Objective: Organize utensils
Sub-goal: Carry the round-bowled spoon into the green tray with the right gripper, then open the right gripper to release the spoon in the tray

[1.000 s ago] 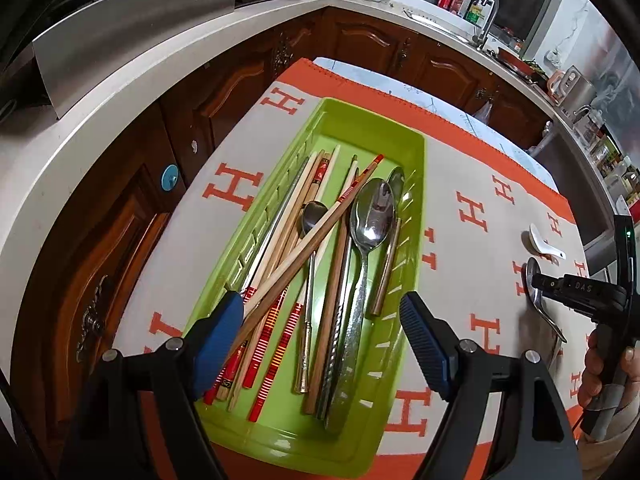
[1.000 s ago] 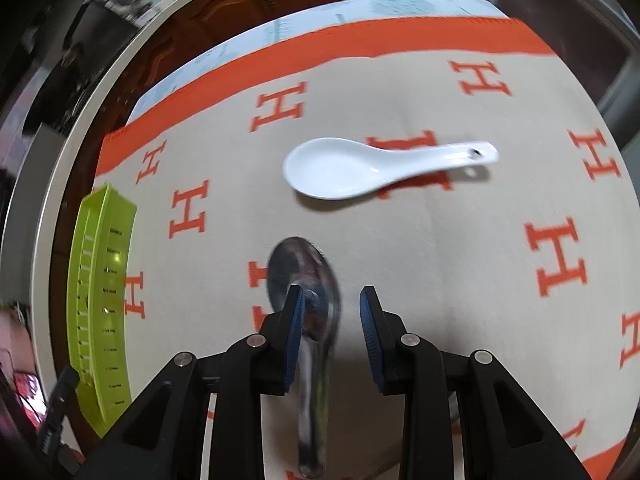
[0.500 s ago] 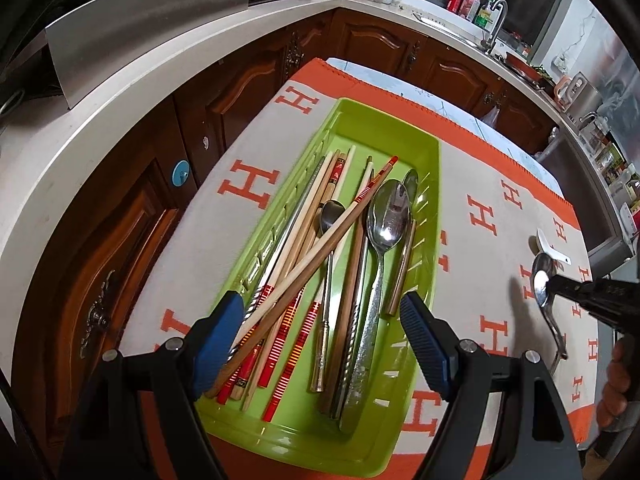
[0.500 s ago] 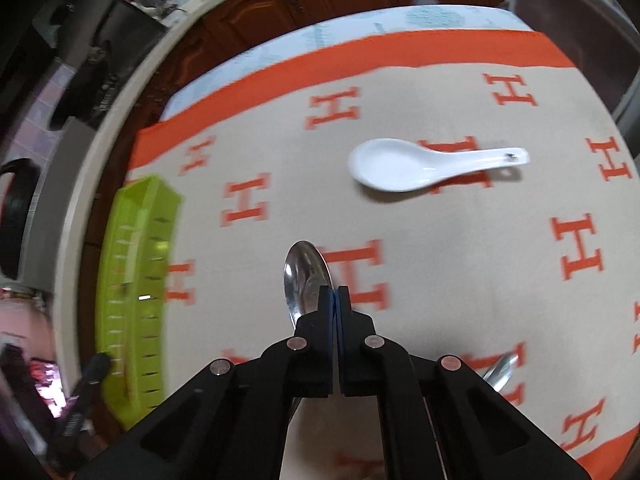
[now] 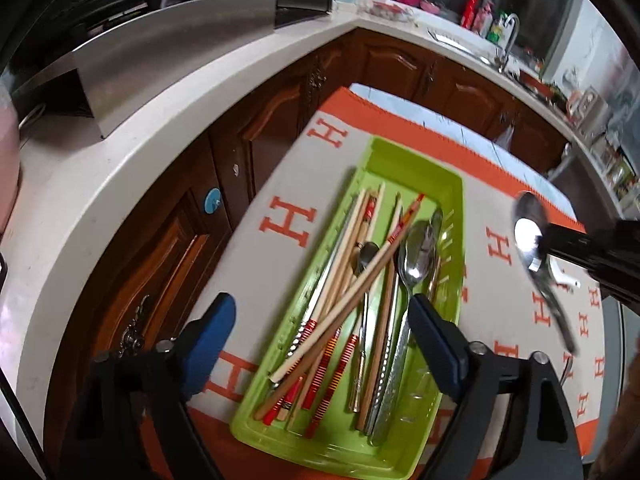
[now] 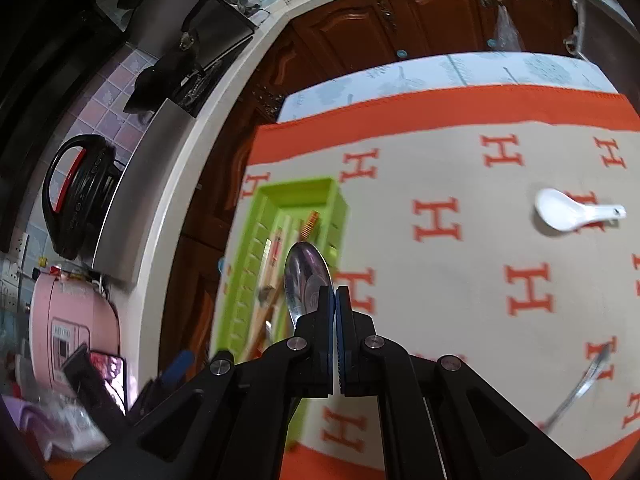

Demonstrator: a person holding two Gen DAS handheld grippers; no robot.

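Green tray on the orange-and-beige cloth, beside the cloth's edge that faces the wooden cabinets. In the tray, lengthwise: chopsticks, one lying diagonal across the others, and metal spoons toward the tray's right side.

Left gripper above the near half of the tray, jaws opening wide, nothing between the blue pads.

Right gripper pressed shut on a metal spoon, held at the neck, bowl forward, above the cloth just to the right of the tray. Handle of this spoon hanging down behind the gripper.

White ceramic spoon flat on the cloth, well apart from the tray, on its right.
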